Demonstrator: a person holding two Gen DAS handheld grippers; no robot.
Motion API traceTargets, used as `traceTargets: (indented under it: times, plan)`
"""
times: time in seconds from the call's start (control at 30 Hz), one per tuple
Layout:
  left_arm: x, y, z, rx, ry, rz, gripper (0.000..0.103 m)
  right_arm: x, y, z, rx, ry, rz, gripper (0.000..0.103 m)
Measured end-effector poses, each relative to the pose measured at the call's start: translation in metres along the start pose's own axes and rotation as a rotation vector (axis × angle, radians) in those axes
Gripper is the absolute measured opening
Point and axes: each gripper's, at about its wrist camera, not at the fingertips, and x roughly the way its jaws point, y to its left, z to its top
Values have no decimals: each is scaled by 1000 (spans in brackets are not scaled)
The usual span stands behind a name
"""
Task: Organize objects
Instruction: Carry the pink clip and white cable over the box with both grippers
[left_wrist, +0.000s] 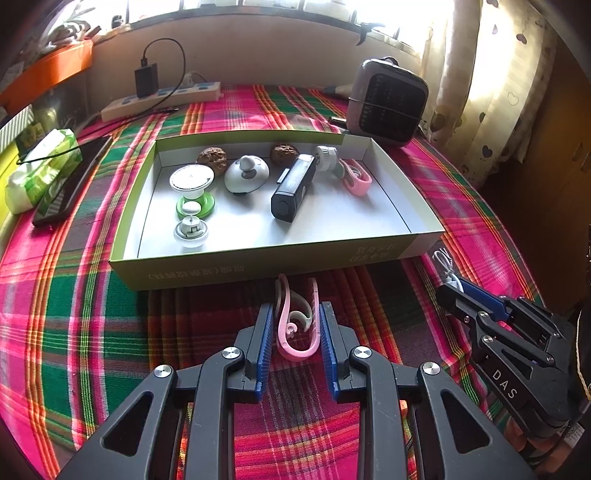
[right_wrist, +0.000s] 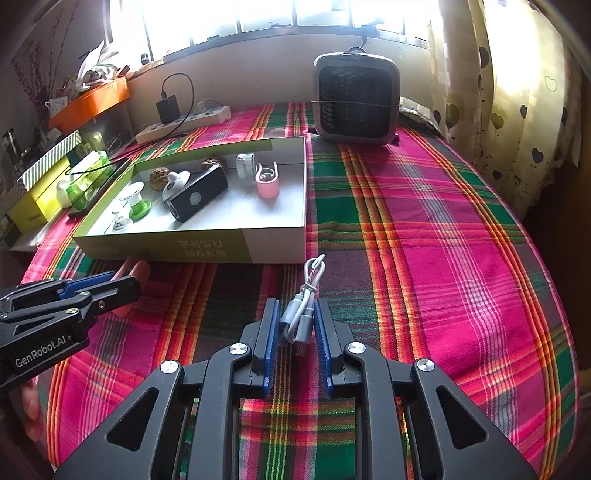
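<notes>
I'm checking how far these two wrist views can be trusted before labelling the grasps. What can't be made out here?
- Left wrist view: the right gripper shows side-on; its own fingers hide most of the white cable.
- Right wrist view: the left gripper covers most of the pink clip.
- Both views: the lettering on the box is too small to read.

Pink U-shaped clip (left_wrist: 295, 325) and coiled white cable (right_wrist: 301, 314) on plaid cloth, before the box (left_wrist: 258, 264).
</notes>
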Motion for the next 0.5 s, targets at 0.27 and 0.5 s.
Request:
traceTargets:
  times: [0.27, 0.5]
  plan:
    - [-8, 0, 2, 6, -16, 0, 22, -6, 3, 3, -9, -15, 10, 20]
    - [-16, 2, 6, 9, -41, 4, 22, -11, 7, 10, -19, -34, 22, 20]
